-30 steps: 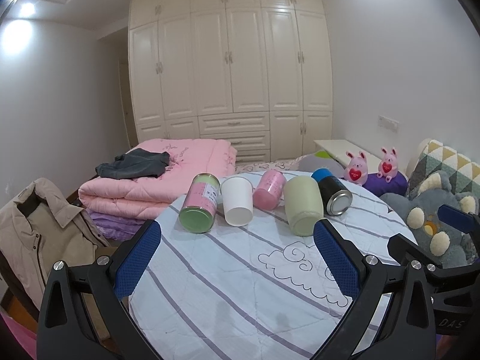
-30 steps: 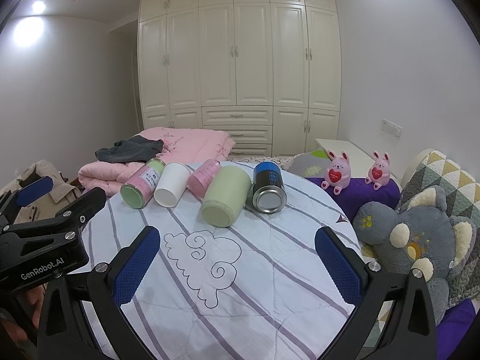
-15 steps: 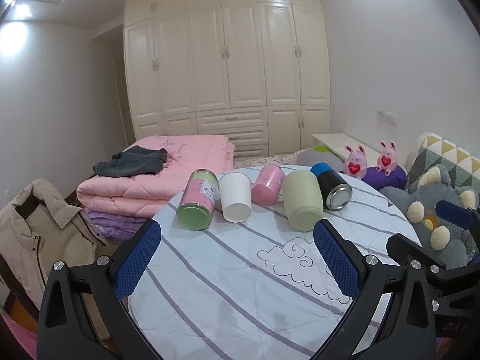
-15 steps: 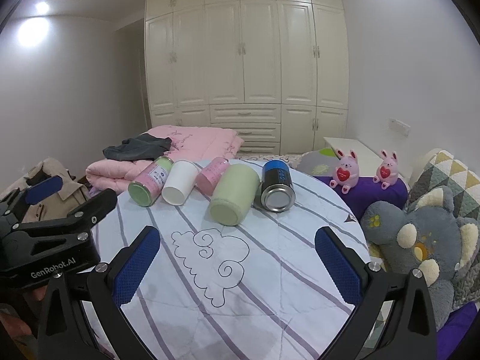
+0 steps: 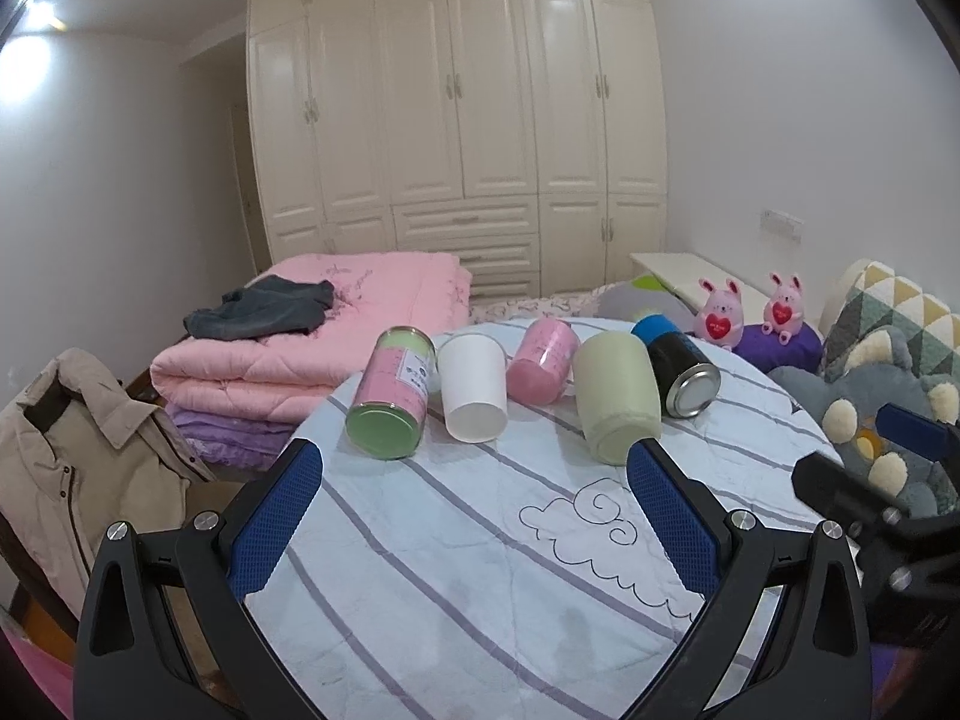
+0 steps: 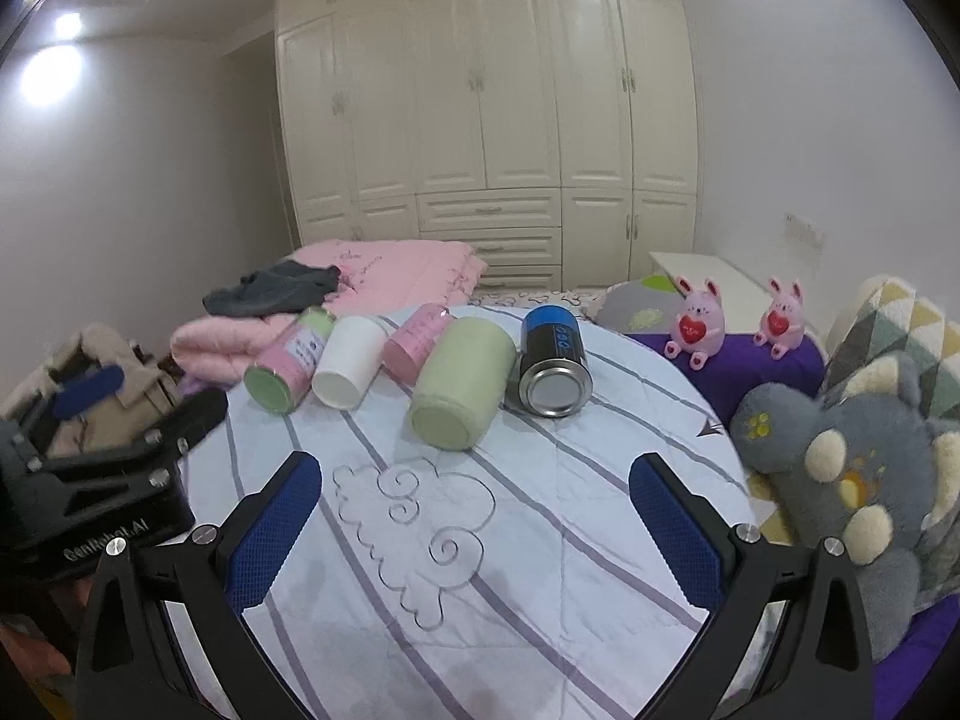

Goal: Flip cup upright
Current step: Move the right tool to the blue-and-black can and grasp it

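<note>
Five cups lie on their sides along the worktop's far edge. Both the left claw and right claw hover wide open, empty, near the close edge. Approach phase, likely; next comes closing on one cup, perhaps the white cup.

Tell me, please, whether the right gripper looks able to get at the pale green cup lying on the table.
Probably yes. The right gripper is open, and only bare tablecloth lies between it and the pale green cup, which lies on its side with its end facing the gripper.
</note>
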The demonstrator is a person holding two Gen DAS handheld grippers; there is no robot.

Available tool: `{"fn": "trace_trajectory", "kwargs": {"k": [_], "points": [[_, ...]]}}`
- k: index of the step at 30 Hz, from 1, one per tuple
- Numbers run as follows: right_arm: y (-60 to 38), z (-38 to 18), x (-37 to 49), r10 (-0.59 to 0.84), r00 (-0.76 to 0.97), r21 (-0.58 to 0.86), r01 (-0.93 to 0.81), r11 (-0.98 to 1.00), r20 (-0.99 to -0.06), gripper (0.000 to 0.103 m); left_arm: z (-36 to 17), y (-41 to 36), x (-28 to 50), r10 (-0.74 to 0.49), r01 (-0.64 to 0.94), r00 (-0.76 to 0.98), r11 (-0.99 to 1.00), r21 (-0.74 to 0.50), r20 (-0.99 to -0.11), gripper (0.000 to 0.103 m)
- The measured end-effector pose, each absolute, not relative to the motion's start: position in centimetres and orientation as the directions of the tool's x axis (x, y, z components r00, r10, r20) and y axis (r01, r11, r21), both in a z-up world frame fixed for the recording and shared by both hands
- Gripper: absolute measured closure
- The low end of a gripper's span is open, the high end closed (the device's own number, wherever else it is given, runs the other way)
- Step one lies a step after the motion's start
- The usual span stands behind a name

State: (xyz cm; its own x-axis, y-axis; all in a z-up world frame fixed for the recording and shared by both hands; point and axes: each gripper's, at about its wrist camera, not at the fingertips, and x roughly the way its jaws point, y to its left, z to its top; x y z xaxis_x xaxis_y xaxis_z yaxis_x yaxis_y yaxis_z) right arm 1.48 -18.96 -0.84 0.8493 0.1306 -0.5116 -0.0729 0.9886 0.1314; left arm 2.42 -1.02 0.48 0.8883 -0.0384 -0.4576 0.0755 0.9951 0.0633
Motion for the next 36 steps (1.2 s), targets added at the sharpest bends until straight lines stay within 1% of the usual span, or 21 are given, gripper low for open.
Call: {"fn": "trace_trajectory", "kwargs": {"k": [3, 7, 10, 14, 17, 21, 25, 28, 36], "points": [[-19.6, -0.9, 2.7, 0.136, 0.837, 0.154, -0.063, 0.986, -0.530, 0.006, 0.5, -1.3, 4.0, -0.049, 0.084, 0.880, 0.995, 0.054, -0.472, 0.000], [-20.6, -1.0, 4.9, 0.127, 0.823, 0.170, -0.037, 0.985, -0.554, 0.006, 0.4, -1.8, 6.7, -0.086, 0.121, 0.852, 0.992, 0.034, -0.517, 0.000], [-21.5, -0.9, 7.1, 0.127, 0.808, 0.186, -0.022, 0.982, -0.575, 0.006, 0.3, -2.3, 8.9, -0.080, 0.124, 0.837, 0.991, 0.045, -0.541, 0.000], [-22.6, -0.9, 10.4, 0.098, 0.787, 0.167, 0.007, 0.986, -0.609, 0.006, -0.2, -3.0, 12.3, -0.089, 0.147, 0.789, 0.988, 0.046, -0.607, 0.000], [-23.4, -1.1, 13.5, 0.085, 0.754, 0.161, 0.027, 0.987, -0.652, 0.006, -0.7, -3.3, 15.1, -0.083, 0.158, 0.744, 0.986, 0.054, -0.663, 0.000], [-24.5, -1.6, 17.5, 0.094, 0.703, 0.169, 0.038, 0.985, -0.704, 0.006, -0.8, -3.5, 18.3, -0.082, 0.168, 0.704, 0.984, 0.053, -0.706, 0.000], [-25.2, -2.9, 21.5, 0.109, 0.625, 0.162, 0.029, 0.986, -0.773, 0.006, -0.9, -3.5, 21.2, -0.083, 0.178, 0.671, 0.983, 0.052, -0.736, 0.000], [-25.4, -4.1, 23.8, 0.123, 0.554, 0.159, 0.017, 0.987, -0.824, 0.006, -1.2, -3.9, 23.0, -0.055, 0.184, 0.637, 0.980, 0.082, -0.768, 0.000], [-25.1, -7.1, 28.1, 0.144, 0.370, 0.141, -0.035, 0.989, -0.918, 0.006, -2.7, -4.5, 25.6, 0.000, 0.192, 0.588, 0.971, 0.140, -0.809, 0.000]]}}
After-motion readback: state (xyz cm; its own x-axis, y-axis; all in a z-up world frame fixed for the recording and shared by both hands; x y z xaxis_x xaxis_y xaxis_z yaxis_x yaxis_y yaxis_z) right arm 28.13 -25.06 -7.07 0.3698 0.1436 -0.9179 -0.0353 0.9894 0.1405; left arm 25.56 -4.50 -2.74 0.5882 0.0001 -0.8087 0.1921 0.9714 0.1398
